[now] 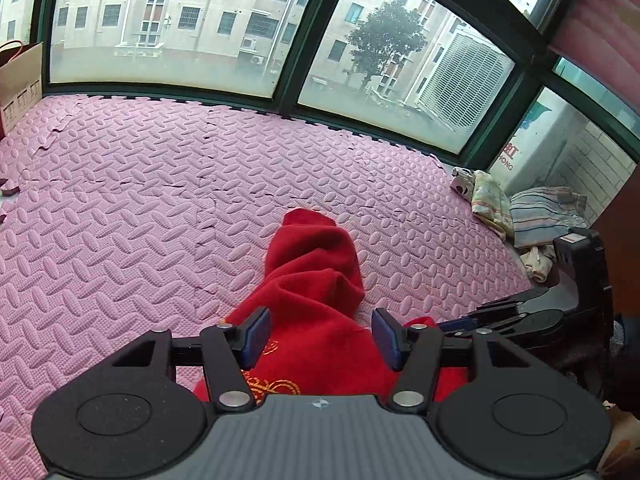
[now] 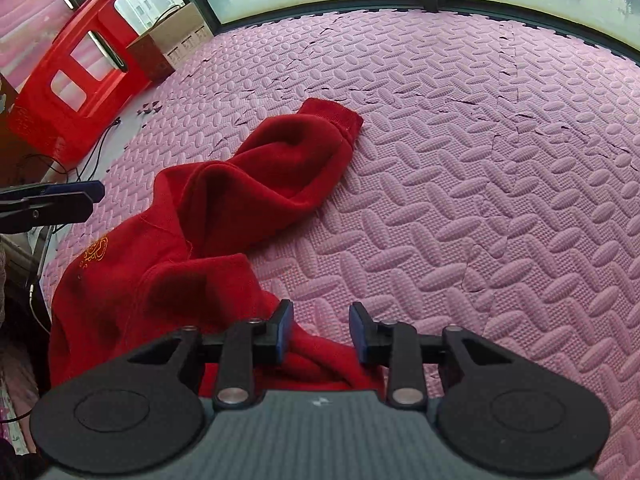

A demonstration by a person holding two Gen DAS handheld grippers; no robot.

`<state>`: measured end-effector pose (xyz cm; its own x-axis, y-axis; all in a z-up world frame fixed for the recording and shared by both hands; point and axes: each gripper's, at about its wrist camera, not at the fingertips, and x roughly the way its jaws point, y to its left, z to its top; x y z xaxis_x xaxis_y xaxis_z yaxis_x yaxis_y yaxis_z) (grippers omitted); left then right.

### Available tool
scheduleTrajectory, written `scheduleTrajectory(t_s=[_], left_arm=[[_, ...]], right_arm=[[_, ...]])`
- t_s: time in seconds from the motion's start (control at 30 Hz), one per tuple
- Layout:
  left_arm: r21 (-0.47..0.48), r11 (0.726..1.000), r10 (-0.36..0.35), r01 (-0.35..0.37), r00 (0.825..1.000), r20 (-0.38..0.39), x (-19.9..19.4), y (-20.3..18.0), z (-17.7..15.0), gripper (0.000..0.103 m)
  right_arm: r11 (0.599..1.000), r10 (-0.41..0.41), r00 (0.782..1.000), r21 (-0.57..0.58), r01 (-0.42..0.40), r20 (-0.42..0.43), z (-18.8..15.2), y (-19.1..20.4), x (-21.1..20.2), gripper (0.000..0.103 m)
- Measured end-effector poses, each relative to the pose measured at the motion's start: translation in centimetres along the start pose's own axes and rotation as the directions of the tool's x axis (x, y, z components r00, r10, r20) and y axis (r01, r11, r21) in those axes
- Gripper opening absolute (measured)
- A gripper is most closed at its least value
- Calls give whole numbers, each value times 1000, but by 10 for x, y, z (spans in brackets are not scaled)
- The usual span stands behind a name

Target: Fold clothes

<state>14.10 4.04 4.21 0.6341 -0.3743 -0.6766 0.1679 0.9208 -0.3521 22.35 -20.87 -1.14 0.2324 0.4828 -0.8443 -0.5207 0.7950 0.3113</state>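
A red sweatshirt (image 2: pixel 208 224) with gold embroidery lies crumpled on the pink foam mat (image 2: pixel 480 160). One sleeve stretches away, its cuff (image 2: pixel 340 116) at the far end. My left gripper (image 1: pixel 320 336) is open, just above the sweatshirt (image 1: pixel 312 280) near the embroidery (image 1: pixel 272 386). My right gripper (image 2: pixel 320 334) is open, low over a fold of red cloth at the garment's near edge. The right gripper also shows in the left wrist view (image 1: pixel 472 322), and the left gripper's fingers (image 2: pixel 76 196) show in the right wrist view.
A pile of striped and patterned clothes (image 1: pixel 520 212) lies by the wall at the right. A red plastic stool (image 2: pixel 76 68) and a cardboard bag (image 2: pixel 168 44) stand at the mat's far left. Cables (image 2: pixel 92 160) run on the floor there. Windows (image 1: pixel 180 20) border the mat.
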Motion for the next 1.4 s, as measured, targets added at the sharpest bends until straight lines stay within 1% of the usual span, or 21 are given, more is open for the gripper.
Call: scheduleTrajectory(t_s=[0.03, 0.1, 0.17, 0.2, 0.27, 0.37, 0.43, 0.47, 0.5, 0.53, 0.6, 0.67, 0.77, 0.87, 1.03, 1.13, 1.2, 1.23, 1.27, 1.33, 1.4], left_arm=[[15, 1000, -23, 23, 1000, -10, 5, -8, 1, 59], [44, 997, -69, 70, 997, -30, 16, -24, 2, 59], [72, 991, -113, 117, 992, -52, 26, -40, 3, 59], [86, 986, -135, 140, 989, -64, 31, -47, 4, 59], [113, 982, -135, 148, 984, -114, 45, -60, -4, 59], [126, 980, -127, 152, 974, -187, 60, -66, -15, 56], [136, 975, -144, 177, 965, -221, 59, -67, -24, 29], [146, 970, -157, 193, 961, -227, 55, -67, -28, 25], [156, 965, -170, 209, 958, -232, 50, -66, -32, 19], [171, 960, -179, 220, 957, -227, 44, -66, -35, 16], [194, 949, -207, 249, 955, -214, 29, -66, -40, 13], [208, 935, -247, 287, 948, -199, 12, -64, -44, 13], [240, 912, -299, 332, 940, -164, -15, -58, -46, 12], [245, 905, -320, 348, 936, -148, -32, -49, -46, 12], [226, 902, -337, 367, 927, -163, -45, -34, -52, 12], [219, 904, -342, 366, 929, -142, -45, -32, -50, 12], [215, 906, -345, 366, 930, -128, -45, -30, -49, 13], [212, 906, -347, 366, 930, -121, -45, -30, -48, 13], [210, 907, -348, 365, 930, -114, -45, -29, -47, 13], [205, 908, -352, 365, 931, -100, -46, -28, -46, 13], [201, 909, -354, 365, 931, -86, -46, -26, -45, 13]], right_arm=[[1000, 4, 1000, -10, -5, -5, -2, 3, -1, 29], [1000, 13, 1000, -28, -13, -7, -6, 11, -4, 20], [999, 17, 1000, -51, -17, -4, -10, 20, -8, 15], [998, 17, 1000, -64, -17, -1, -13, 24, -10, 14], [996, 17, 1000, -91, -16, 4, -17, 34, -15, 14], [994, 33, 999, -106, -32, 11, -25, 45, -22, 14], [993, 42, 999, -111, -40, 16, -30, 50, -27, 14], [993, 50, 999, -104, -48, 20, -31, 50, -29, 14], [994, 59, 998, -97, -57, 23, -32, 50, -31, 14], [994, 68, 997, -90, -65, 26, -33, 50, -33, 15], [994, 85, 996, -76, -82, 33, -35, 50, -37, 26], [993, 107, 994, -59, -105, 38, -36, 50, -40, 30], [984, 175, 984, -20, -175, 30, -35, 49, -41, 38], [971, 238, 971, 0, -238, 5, -38, 56, -36, 39], [956, 293, 955, 18, -293, -43, -41, 65, -26, 41], [943, 326, 944, 86, -321, -51, -43, 62, -20, 38], [930, 346, 937, 147, -337, -37, -45, 57, -19, 15], [922, 356, 934, 177, -345, -29, -46, 54, -18, 12], [919, 351, 936, 195, -343, -7, -47, 53, -21, 8], [927, 313, 946, 192, -323, 79, -46, 52, -40, 6], [936, 279, 940, 164, -311, 194, -46, 56, -66, 5]])
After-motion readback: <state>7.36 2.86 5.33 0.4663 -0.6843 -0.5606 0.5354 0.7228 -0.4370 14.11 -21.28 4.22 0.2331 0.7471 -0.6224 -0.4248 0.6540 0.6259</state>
